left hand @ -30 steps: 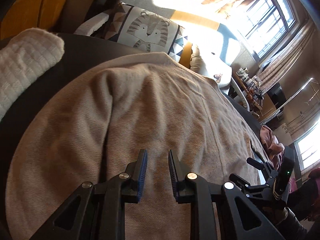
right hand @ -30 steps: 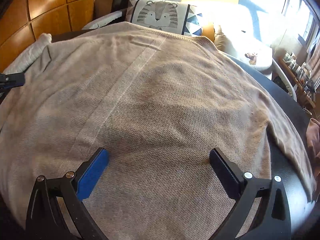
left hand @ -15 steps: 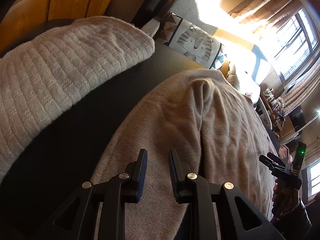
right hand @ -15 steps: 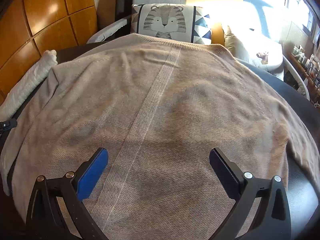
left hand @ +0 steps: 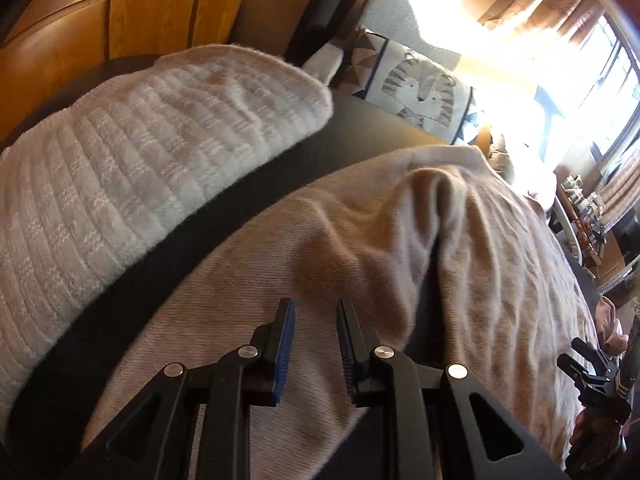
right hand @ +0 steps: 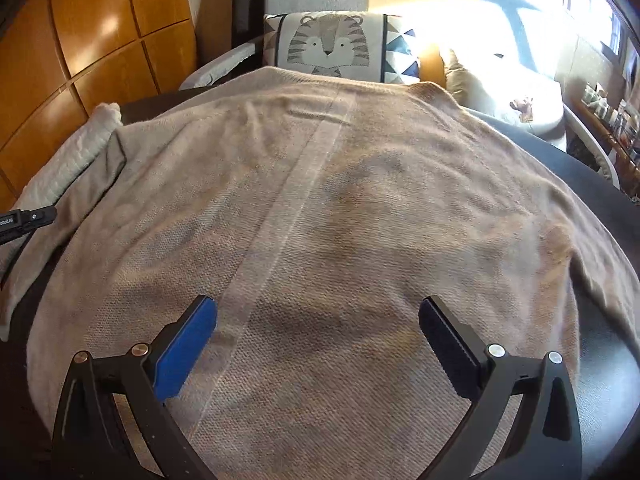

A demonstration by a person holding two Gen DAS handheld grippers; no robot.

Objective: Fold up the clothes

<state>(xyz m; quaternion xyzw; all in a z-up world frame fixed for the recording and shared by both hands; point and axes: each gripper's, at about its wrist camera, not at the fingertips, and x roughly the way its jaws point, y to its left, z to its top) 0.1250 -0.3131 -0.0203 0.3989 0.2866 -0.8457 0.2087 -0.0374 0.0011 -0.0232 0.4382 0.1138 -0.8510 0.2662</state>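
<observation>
Sunlight floods a room with orange wooden wall panels [right hand: 100, 40] and a tiger-print cushion [right hand: 332, 46] on a grey chair beyond a dark round tabletop [left hand: 120, 292]. A beige knitted sweater [right hand: 340, 208] lies spread across that tabletop, a paler stripe running from between the right gripper's [right hand: 318, 332] jaws toward the far edge. Those jaws stand wide apart above the cloth, grasping nothing. The left gripper's [left hand: 314, 320] jaws are narrowly parted over the sweater's bunched edge; whether cloth is pinched between them cannot be told. A white ribbed knit garment [left hand: 132, 168] lies left of the left jaws.
</observation>
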